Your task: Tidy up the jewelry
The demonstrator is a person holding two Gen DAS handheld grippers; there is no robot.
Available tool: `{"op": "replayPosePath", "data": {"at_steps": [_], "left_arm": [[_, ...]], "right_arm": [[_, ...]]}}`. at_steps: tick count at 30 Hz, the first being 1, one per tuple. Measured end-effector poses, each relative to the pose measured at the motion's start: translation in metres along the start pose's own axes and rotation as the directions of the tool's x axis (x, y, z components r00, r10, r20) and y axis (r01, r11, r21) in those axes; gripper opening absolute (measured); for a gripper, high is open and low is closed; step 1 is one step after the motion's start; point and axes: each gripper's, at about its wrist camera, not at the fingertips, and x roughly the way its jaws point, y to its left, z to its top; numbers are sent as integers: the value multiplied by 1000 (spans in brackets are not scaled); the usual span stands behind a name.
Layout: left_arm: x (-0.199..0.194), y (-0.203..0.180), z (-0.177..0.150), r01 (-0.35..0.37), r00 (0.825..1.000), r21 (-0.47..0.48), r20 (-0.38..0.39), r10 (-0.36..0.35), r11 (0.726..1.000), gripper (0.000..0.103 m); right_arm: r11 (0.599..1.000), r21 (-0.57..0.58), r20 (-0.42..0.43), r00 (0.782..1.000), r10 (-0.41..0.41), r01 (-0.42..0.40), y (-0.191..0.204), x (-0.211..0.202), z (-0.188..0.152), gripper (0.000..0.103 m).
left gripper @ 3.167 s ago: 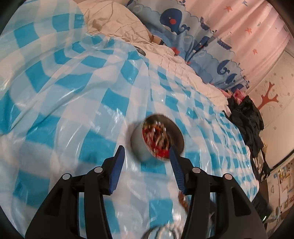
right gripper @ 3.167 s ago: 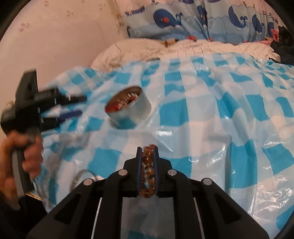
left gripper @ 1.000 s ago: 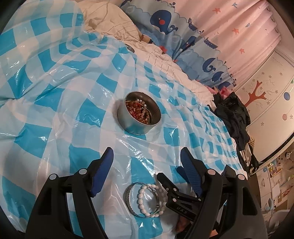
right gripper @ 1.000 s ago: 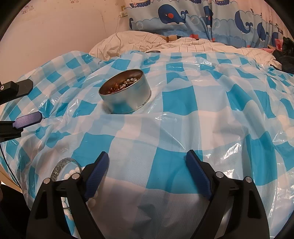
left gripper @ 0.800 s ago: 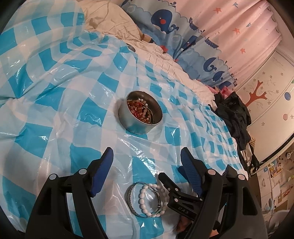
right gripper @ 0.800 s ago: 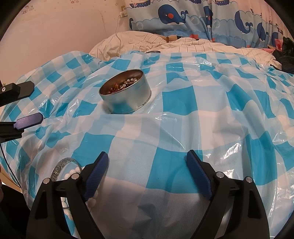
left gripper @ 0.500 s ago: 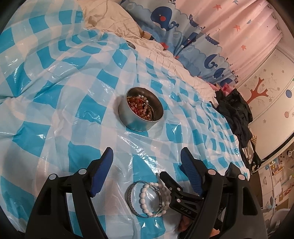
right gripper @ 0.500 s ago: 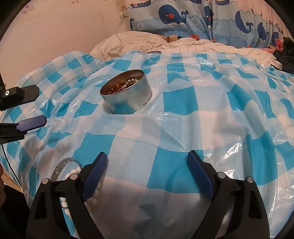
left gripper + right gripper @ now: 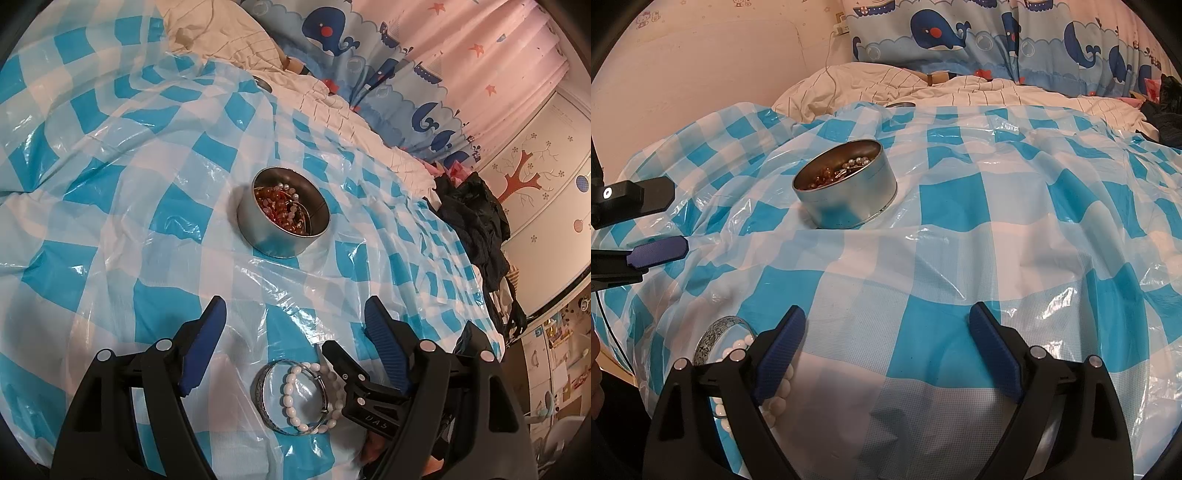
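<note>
A round silver tin point(image 9: 273, 242) stands on the blue-and-white checked plastic sheet point(image 9: 110, 206), with amber beads point(image 9: 275, 206) and pearls inside. My left gripper point(image 9: 295, 334) hangs open with nothing between its fingers, short of the tin. Just below its fingers lie a silver bangle point(image 9: 263, 391) and a white bead bracelet point(image 9: 290, 395), overlapping each other. My right gripper point(image 9: 890, 328) is open and empty, the tin point(image 9: 849, 210) ahead of it. The bangle point(image 9: 714, 334) and white bracelet point(image 9: 775, 400) lie by its left finger. The left gripper point(image 9: 646, 225) shows at the left edge.
The sheet covers a bed and is wrinkled and glossy. A striped pillow point(image 9: 871, 85) and whale-print curtain point(image 9: 997, 33) lie beyond it. Dark clothes point(image 9: 476, 225) are piled at the far right. A person's hand point(image 9: 373, 443) shows under the right gripper.
The right gripper was shut on an amber bead bracelet; now it is open and empty. The left gripper drew back from the tin. Over the last second almost nothing moved.
</note>
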Motion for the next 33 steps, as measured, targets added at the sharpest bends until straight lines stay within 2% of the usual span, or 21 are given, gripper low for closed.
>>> {"op": "replayPosePath", "data": {"at_steps": [33], "left_arm": [[8, -3, -5, -8, 999, 21, -35, 9, 1000, 75]], "right_arm": [[1000, -1, 1, 1000, 0, 0, 0, 0, 0, 87]]}}
